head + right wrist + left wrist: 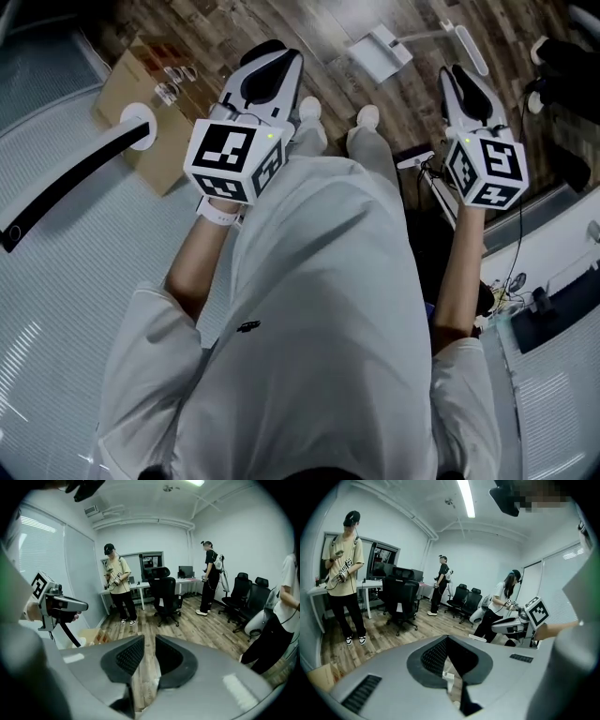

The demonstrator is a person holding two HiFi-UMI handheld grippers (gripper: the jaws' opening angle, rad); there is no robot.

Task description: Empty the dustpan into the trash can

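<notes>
You are holding two grippers out in front of your chest, one in each hand, each carrying one of the two marker cubes [234, 159]. The left gripper [270, 56] is clenched: in the left gripper view its two pads [436, 656] are meeting at the tip with nothing caught between them. The right gripper [461, 80] is released and empty: in its own view the two pads are standing a narrow gap apart, and only floor is showing through that gap. Neither gripper is touching the single white dustpan [380, 54]. It is lying on the wooden floor [281, 19] ahead of your two shoes [309, 110], between the two grippers as the head view frames them, well apart from both, with its long white handle running off to the right. One cardboard box [141, 94] is sitting on the floor just left of your left gripper. One curved black bar [66, 183] with a round white end is reaching in from the left edge towards that box. Three other people [344, 569] are standing about the room in the gripper views, one in a beige shirt, one in black and one in a white top who is bending forward. At least three black office chairs [166, 595] are standing on the wooden floor among them.
</notes>
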